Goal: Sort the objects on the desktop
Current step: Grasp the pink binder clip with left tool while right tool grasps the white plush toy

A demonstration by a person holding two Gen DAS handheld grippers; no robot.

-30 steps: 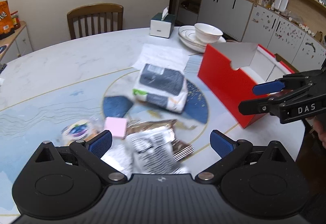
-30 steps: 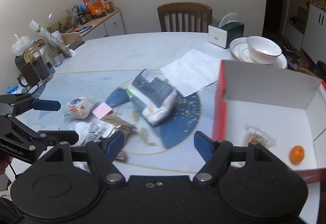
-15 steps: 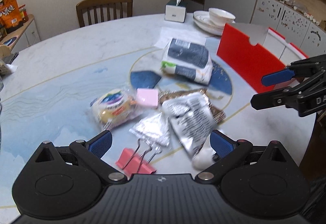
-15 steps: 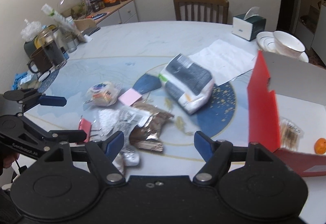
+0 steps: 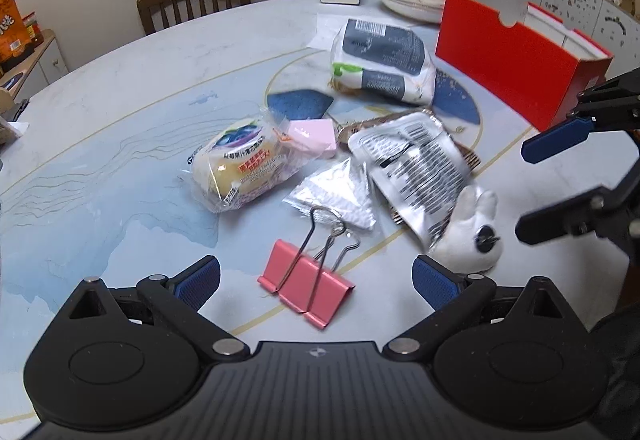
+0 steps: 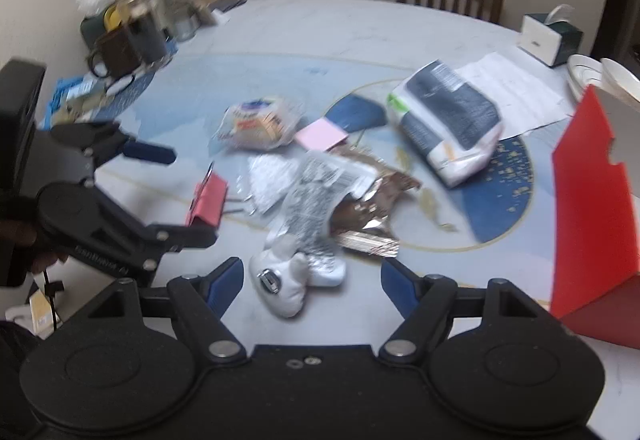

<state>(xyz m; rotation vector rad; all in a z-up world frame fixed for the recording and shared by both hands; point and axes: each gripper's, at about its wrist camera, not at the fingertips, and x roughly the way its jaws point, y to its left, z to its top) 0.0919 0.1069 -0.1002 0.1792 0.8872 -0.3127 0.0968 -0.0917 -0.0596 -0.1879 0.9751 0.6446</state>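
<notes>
Use the pink binder clip (image 5: 306, 290) as your reference. Your left gripper (image 5: 316, 278) hovers just before it, fingers spread wide with nothing between them. Your right gripper (image 6: 312, 280) is likewise spread and empty, hovering at the white plush toy (image 6: 280, 280), which lies right of the clip. Beyond the clip lie a wrapped bread roll (image 5: 240, 164), a pink sticky pad (image 5: 310, 136) and a silver foil packet (image 5: 416, 168). The red box (image 5: 516, 56) stands far right of the clip on the table (image 5: 120, 100).
</notes>
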